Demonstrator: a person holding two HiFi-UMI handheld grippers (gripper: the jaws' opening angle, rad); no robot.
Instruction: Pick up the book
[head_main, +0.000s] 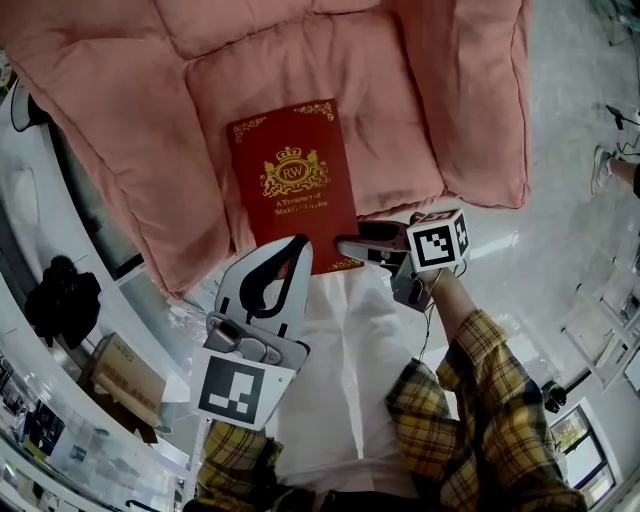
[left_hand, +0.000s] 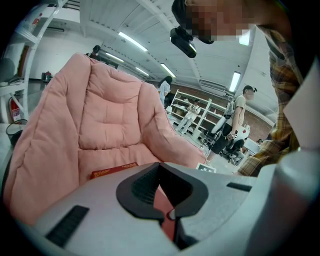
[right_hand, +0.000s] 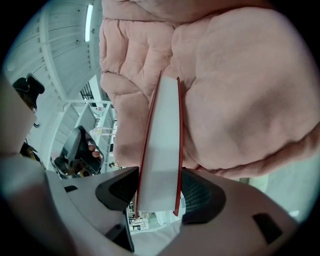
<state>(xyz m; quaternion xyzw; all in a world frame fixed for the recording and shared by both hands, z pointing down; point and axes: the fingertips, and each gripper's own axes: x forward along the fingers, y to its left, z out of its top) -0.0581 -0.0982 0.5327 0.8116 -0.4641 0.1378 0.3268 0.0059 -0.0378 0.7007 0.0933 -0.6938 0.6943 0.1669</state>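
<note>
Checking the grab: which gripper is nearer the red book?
Right. The right gripper has the red book between its fingers at a lower corner; the left gripper hovers by the lower edge.

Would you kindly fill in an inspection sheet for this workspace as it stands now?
Surface: pink padded chair, soft quilted seat.
Job's things: red book lying on the seat, its near edge overhanging.
Clutter: cardboard box and a dark object on the floor at left.
Grippers: right gripper closed on the red book's near edge, pads against both covers; left gripper shut and empty beside it.
Cables: thin lead below the right gripper.
Surroundings: shelving and people behind the chair.
</note>
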